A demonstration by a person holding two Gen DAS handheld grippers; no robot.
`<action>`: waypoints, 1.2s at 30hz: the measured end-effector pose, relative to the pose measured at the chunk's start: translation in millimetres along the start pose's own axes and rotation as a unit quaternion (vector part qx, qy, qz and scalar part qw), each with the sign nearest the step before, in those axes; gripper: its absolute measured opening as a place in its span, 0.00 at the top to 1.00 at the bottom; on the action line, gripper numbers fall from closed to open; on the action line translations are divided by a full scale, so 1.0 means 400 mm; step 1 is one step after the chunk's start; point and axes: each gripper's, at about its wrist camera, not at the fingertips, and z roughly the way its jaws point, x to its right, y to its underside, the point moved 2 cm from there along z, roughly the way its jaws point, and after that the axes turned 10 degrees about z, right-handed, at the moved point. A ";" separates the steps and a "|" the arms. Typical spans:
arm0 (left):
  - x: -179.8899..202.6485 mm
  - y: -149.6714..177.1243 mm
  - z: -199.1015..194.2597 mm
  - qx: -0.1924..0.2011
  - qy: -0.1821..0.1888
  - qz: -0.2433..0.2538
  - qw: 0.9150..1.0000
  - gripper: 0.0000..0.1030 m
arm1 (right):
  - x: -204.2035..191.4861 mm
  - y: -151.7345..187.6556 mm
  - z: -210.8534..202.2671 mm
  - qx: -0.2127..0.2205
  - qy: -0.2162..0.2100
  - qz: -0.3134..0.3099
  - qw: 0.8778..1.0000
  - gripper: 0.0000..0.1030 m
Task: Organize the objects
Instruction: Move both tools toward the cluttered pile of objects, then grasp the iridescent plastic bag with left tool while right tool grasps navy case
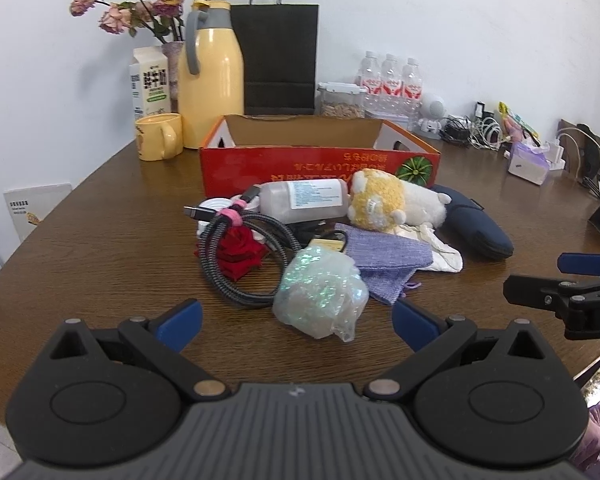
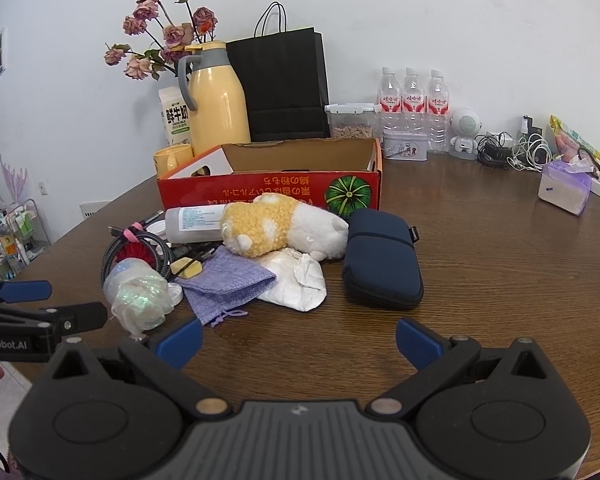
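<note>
Both claws are hanging low over the near edge of the round brown wooden table (image 2: 500,264), empty: the left gripper (image 1: 296,320) is holding its blue pads wide apart, and the right gripper (image 2: 300,338) is gaping just as wide. Nothing is being touched yet.

Nearest the left claw, the crinkly iridescent plastic bag (image 1: 320,296) is sitting at the front of the pile, with the lilac woven drawstring pouch (image 2: 224,284) just beside it and the coiled grey braided cable (image 1: 236,256) ringing a red fabric rose (image 1: 240,254). Further back, the yellow-and-white plush toy (image 2: 276,228) is lying against the dark blue zipped soft case (image 2: 380,260).

Beyond the pile, the open red cardboard box (image 1: 320,164) is standing empty, the likely destination.

Starting with the bag looks sensible: straddling its bulk and closing gently, since thin film may slip or tear.
</note>
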 end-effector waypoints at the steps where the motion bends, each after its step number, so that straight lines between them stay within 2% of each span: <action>1: 0.000 -0.002 0.005 -0.001 0.002 0.001 1.000 0.00 | 0.002 -0.001 0.001 0.000 0.001 0.000 1.000 0.00; 12: 0.027 -0.028 0.074 -0.008 -0.005 0.019 1.000 0.00 | 0.046 -0.022 0.055 -0.006 0.013 -0.006 1.000 0.00; 13: 0.027 -0.030 0.078 -0.009 -0.005 0.020 1.000 0.02 | 0.049 -0.025 0.061 -0.006 0.013 -0.007 1.000 0.00; 17: 0.032 -0.035 0.106 -0.020 0.005 0.021 1.000 0.26 | 0.062 -0.037 0.083 -0.007 0.012 -0.008 1.000 0.00; 21: 0.032 -0.035 0.127 -0.031 0.013 0.015 0.999 0.39 | 0.073 -0.051 0.101 -0.006 0.012 -0.009 1.000 0.00; 23: 0.030 -0.038 0.129 -0.029 0.018 0.010 0.999 0.49 | 0.079 -0.060 0.114 -0.009 0.014 -0.008 1.000 0.00; 26: 0.025 -0.045 0.131 -0.025 0.024 0.003 0.999 0.56 | 0.083 -0.074 0.130 -0.012 0.018 -0.011 1.000 0.00; 33: 0.014 -0.082 0.120 -0.001 0.023 0.003 1.000 0.56 | 0.111 -0.129 0.211 -0.033 0.045 -0.021 0.998 0.00; 36: 0.006 -0.094 0.124 0.001 0.023 0.002 1.000 0.56 | 0.131 -0.151 0.261 -0.056 0.042 -0.008 0.998 0.05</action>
